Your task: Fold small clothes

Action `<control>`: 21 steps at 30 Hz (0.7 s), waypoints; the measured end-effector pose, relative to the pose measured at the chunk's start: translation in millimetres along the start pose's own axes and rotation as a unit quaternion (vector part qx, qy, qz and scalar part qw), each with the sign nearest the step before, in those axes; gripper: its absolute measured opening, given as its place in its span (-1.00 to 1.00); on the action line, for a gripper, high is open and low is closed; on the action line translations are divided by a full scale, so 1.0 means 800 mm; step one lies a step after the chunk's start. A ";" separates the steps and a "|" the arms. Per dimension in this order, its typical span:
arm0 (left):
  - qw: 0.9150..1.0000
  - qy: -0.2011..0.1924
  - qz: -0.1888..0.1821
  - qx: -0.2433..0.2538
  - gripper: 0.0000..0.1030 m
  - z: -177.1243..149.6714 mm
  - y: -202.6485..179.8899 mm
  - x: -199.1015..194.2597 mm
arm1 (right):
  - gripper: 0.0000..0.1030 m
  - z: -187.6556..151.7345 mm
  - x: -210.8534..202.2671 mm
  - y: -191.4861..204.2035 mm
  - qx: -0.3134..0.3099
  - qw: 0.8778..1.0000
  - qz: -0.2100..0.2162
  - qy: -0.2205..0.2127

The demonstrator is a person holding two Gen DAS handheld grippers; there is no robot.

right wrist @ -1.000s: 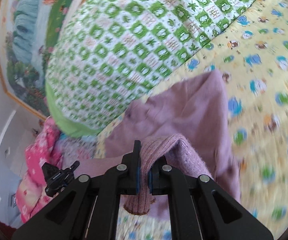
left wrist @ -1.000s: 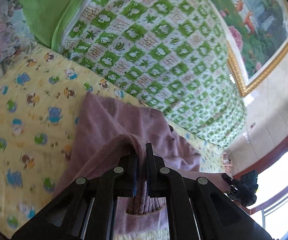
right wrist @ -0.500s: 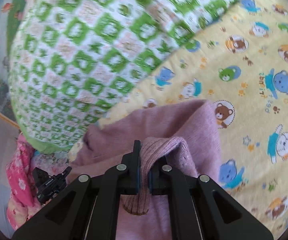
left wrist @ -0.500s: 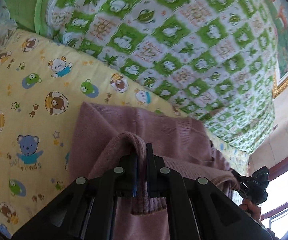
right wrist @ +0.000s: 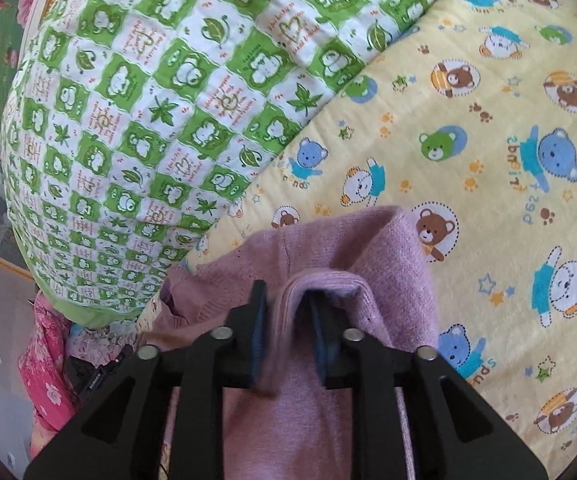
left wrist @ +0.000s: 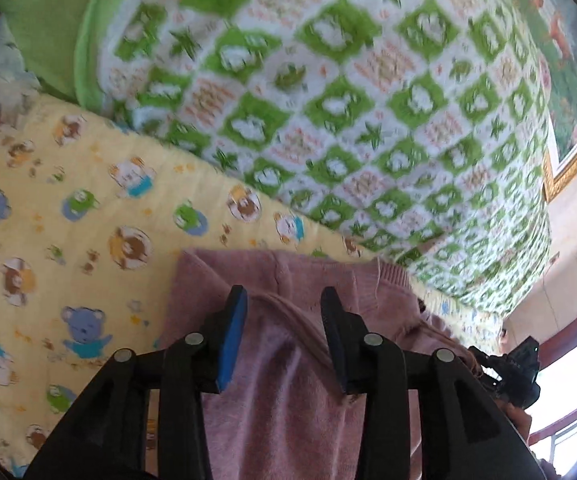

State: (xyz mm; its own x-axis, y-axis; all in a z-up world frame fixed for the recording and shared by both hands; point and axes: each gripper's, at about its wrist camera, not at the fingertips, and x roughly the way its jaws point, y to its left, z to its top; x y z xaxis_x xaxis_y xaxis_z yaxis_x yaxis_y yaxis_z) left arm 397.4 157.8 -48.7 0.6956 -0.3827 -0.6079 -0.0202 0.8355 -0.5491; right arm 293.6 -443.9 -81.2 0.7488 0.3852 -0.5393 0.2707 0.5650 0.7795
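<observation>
1. I am working over a bed laid with a yellow bear-print sheet [right wrist: 468,152]; a green-and-white checked quilt [right wrist: 160,112] is heaped at the far side, and a framed painting [left wrist: 568,80] hangs on the wall beyond it.
2. The mauve knitted garment [left wrist: 280,392] lies on the sheet at the near side, directly under both tools.
3. My left gripper [left wrist: 283,312] has its jaws opening; the folded-over hem lies between them, but the pads no longer press on it.
4. My right gripper [right wrist: 286,308] is opening as well; a raised fold of knit stands between its jaws, slipping loose, and is blurred there.
5. I judge one fold laid, near edge brought over toward the far edge; it looks loose and uneven.
6. Left to do, as I read it: flatten that fold, then fold again to a compact shape.
</observation>
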 end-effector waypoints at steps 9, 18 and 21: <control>0.993 0.021 -0.009 0.114 -0.15 -0.043 -0.058 -0.059 | -0.08 -0.035 -0.053 0.051 -0.092 0.994 -0.029 -0.053; 0.949 0.149 -0.051 0.273 -0.14 -0.193 -0.149 -0.007 | -0.02 -0.186 0.014 0.133 -0.361 0.929 -0.008 0.084; 0.947 0.157 -0.048 0.276 -0.17 -0.201 -0.153 0.019 | -0.02 -0.192 0.048 0.129 -0.377 0.919 -0.010 0.112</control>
State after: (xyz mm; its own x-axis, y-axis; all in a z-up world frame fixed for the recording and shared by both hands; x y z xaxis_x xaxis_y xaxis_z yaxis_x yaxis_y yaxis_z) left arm 295.4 -13.4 -83.2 0.4254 -0.4931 -0.7589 0.4710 0.8367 -0.2796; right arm 257.1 -258.3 -70.3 0.5817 0.4625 -0.6691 -0.2761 0.8861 0.3724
